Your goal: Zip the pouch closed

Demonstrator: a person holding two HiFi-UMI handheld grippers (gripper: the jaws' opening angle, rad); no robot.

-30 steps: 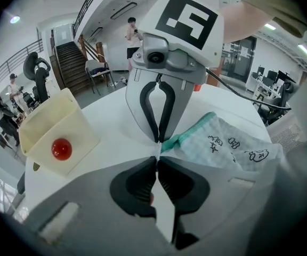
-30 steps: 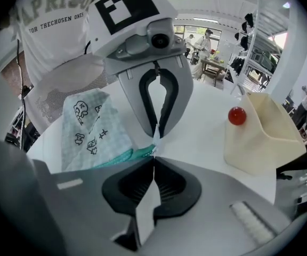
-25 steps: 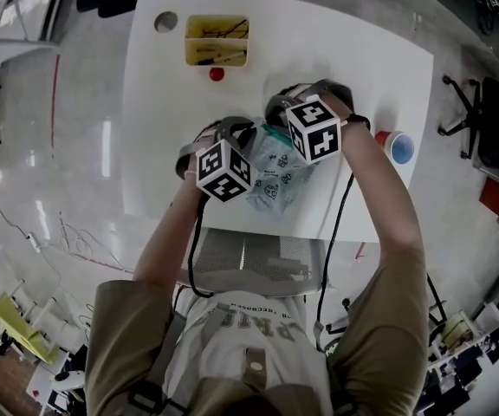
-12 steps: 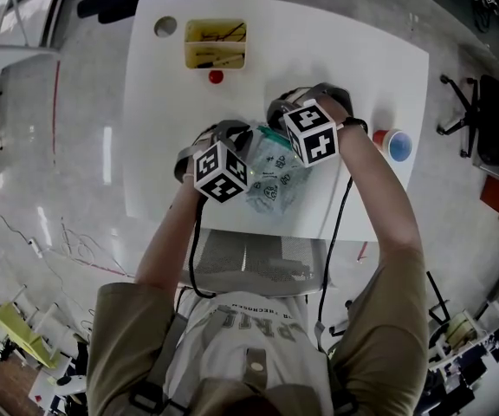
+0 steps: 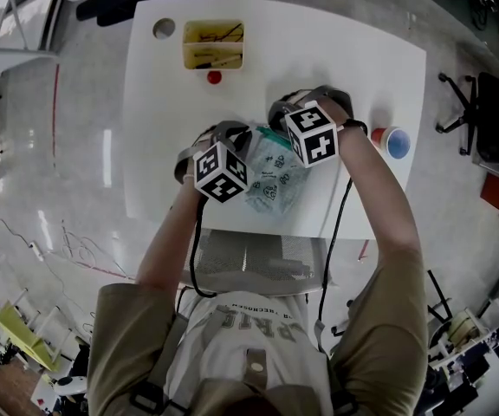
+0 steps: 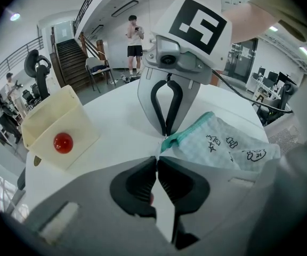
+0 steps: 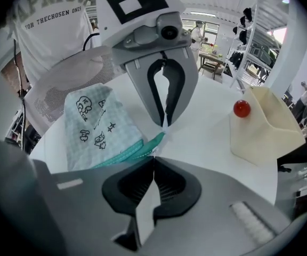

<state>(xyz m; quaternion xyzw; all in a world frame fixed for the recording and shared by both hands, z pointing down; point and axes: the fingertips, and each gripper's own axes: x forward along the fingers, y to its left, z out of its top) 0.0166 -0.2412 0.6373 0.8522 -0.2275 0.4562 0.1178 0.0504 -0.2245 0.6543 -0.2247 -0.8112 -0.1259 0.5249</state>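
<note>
While the left gripper [image 6: 156, 158] and right gripper [image 7: 153, 159] both pinch shut on one end of the teal zip [image 6: 188, 135], closing seems about to start: one must anchor, the other drag. Its pale checked fabric pouch [image 5: 275, 176] lies on the person's side of the cream plastic tray [image 5: 213, 43].

Lab/office hall: stairs [image 6: 71, 60], office chair [image 5: 485, 115], workstations [image 6: 273, 87].

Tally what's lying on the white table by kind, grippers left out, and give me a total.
pouch: 1
bin: 1
red ball: 1
red-and-blue round item at the table's right edge: 1
Total: 4
</note>
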